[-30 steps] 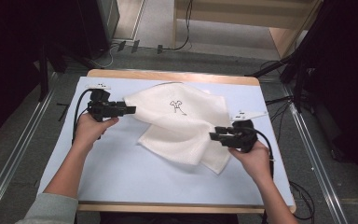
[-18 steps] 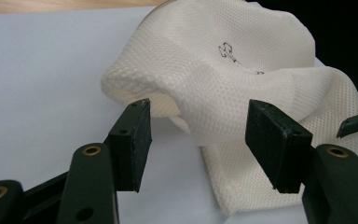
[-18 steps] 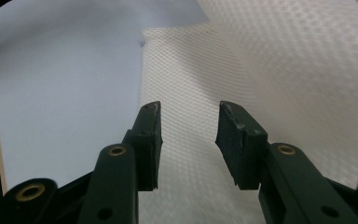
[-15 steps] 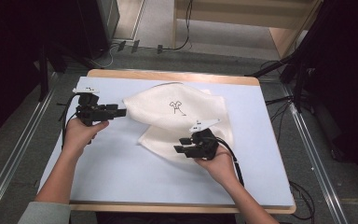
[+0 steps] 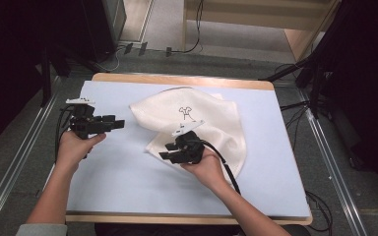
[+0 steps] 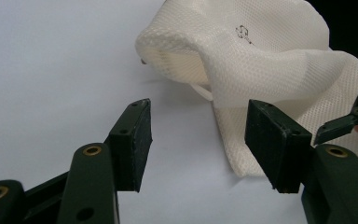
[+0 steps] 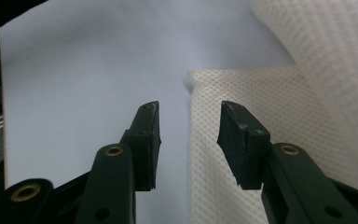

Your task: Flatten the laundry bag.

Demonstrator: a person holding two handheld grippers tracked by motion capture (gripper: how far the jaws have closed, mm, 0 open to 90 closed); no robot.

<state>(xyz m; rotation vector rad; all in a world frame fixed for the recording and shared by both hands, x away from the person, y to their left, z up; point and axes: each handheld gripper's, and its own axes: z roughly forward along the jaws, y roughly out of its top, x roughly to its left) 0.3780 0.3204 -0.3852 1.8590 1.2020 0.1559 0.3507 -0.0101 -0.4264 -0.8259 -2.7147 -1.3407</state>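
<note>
I see the white mesh bag point(image 5: 197, 125) lying crumpled on the pale blue mat point(image 5: 128, 182) that covers the bench, a small black emblem on its upper face. My right gripper point(image 5: 170, 155) sits low at the bag's near left corner, pointing left across the mat. In the right gripper view its jaws stand partly apart with nothing between the pads; the mesh corner point(image 7: 242, 93) lies just ahead and under the right-hand jaw, while the other jaw is over bare mat. My left gripper point(image 5: 118, 123) hovers to the left of the bag, clear of it, aimed at its raised, folded edge point(image 6: 186, 51). Its jaws are spread wide and empty, the mesh lying beyond them.
</note>
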